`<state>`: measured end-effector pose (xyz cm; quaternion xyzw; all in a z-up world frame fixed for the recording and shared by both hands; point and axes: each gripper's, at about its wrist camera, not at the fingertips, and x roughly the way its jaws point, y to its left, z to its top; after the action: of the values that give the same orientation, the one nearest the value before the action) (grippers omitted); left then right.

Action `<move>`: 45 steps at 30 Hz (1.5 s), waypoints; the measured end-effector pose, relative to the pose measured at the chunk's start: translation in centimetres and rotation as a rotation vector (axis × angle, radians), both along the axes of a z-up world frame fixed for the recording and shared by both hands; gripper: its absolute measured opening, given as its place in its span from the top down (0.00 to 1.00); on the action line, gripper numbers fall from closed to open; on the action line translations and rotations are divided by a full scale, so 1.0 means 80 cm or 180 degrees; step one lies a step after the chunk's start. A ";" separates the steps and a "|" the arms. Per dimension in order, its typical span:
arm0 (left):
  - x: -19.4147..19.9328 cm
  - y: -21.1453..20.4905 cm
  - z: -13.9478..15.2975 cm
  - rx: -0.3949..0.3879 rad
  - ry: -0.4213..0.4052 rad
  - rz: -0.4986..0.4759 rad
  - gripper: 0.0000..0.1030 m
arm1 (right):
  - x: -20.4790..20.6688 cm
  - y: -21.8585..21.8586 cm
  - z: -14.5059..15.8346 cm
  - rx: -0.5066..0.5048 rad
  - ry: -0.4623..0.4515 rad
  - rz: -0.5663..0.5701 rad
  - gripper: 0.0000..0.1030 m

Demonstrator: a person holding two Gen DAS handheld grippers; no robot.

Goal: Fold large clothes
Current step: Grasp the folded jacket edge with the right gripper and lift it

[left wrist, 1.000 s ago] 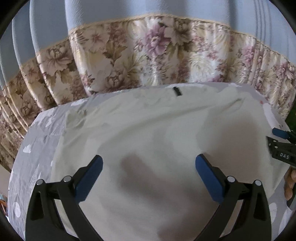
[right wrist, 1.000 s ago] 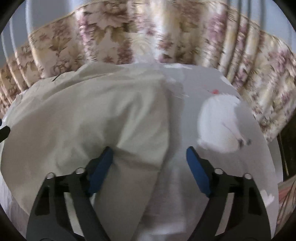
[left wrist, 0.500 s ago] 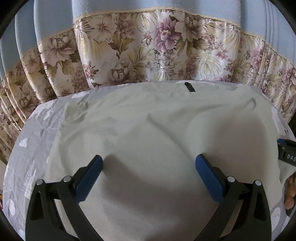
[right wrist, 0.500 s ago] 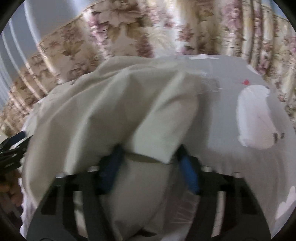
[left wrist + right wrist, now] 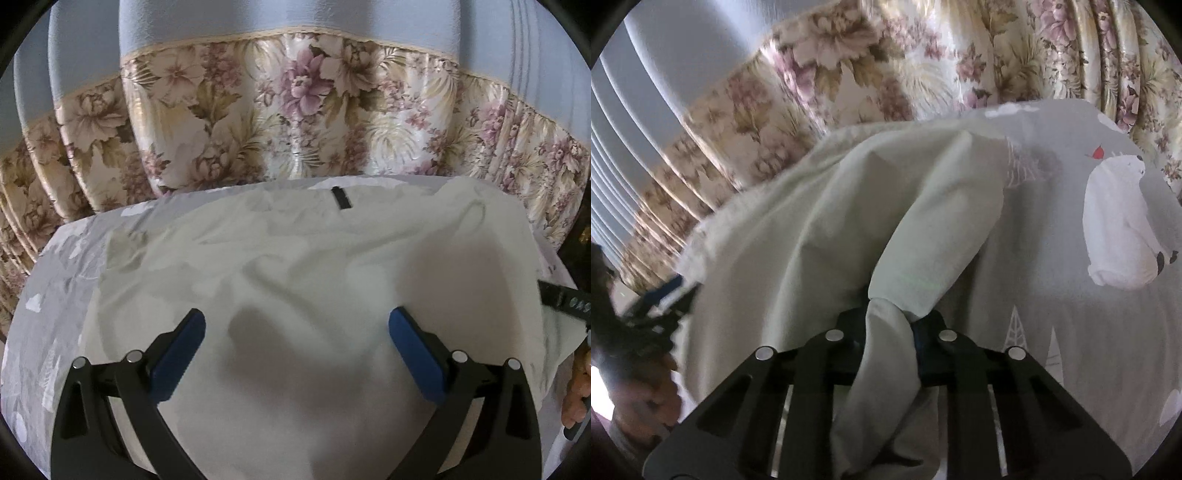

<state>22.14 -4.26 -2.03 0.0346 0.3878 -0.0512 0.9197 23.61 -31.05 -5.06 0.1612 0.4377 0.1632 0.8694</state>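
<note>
No fold done yet: pale garment [image 5: 295, 266] spread over grey bedspread [image 5: 55, 280]. Right gripper [image 5: 890, 325] just closed, pinching bunched sleeve, probably. Left gripper [image 5: 295, 328] gapes above cloth, empty. All folding remains.

The left gripper [image 5: 296, 330] hangs tilted downward, its jaws spread wide with nothing between them. The right gripper [image 5: 892, 326] also points downward; its jaws have just been closing and now pinch a bunched fold of the garment [image 5: 812, 229].
</note>
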 end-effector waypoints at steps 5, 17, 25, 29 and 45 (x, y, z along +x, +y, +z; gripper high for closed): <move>0.029 -0.021 -0.017 -0.0019 0.0238 -0.0130 0.03 | -0.005 -0.015 0.046 0.0419 -0.0161 0.0041 0.85; 0.050 -0.019 -0.060 0.0131 0.0363 -0.0017 0.01 | -0.008 0.040 0.101 0.1133 -0.0217 0.0415 0.85; 0.017 0.057 -0.017 -0.0115 0.0206 0.0095 0.03 | 0.005 0.121 0.129 0.1364 -0.0183 0.0603 0.85; 0.000 0.146 0.010 -0.0256 0.0079 0.0456 0.03 | 0.008 0.171 0.133 0.1312 -0.0208 0.0679 0.85; -0.067 0.328 0.022 -0.0397 0.0036 0.1050 0.03 | 0.000 0.411 0.034 0.0201 -0.0113 0.1172 0.63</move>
<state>16.79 22.02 -0.27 -0.0869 0.3895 0.0763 0.9138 23.64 1.80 -2.36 0.1027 0.4390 0.3361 0.8269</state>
